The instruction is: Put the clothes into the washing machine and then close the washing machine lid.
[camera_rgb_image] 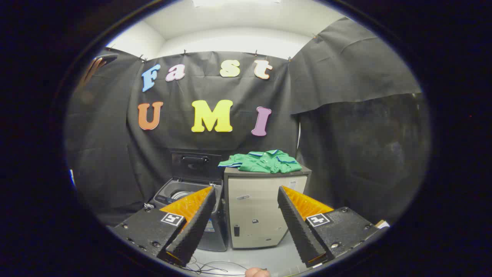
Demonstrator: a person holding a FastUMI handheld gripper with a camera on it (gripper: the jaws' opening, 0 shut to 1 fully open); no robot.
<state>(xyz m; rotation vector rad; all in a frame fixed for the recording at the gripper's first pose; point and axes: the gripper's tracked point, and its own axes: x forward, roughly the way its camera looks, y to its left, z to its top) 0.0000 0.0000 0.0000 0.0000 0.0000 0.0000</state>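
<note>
Crumpled green shirt (262,161) atop cabinet (261,207), beyond gaping gripper (246,196)

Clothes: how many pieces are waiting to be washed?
1: a green garment lies on the cabinet, beside the open washing machine. More could be hidden inside the drum.

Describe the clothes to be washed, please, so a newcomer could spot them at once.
Beyond the open gripper fingers stands a pale cabinet, right of the open washing machine. On top lies a crumpled green polo shirt, the sole bright green item, with blue-and-white trim.
</note>
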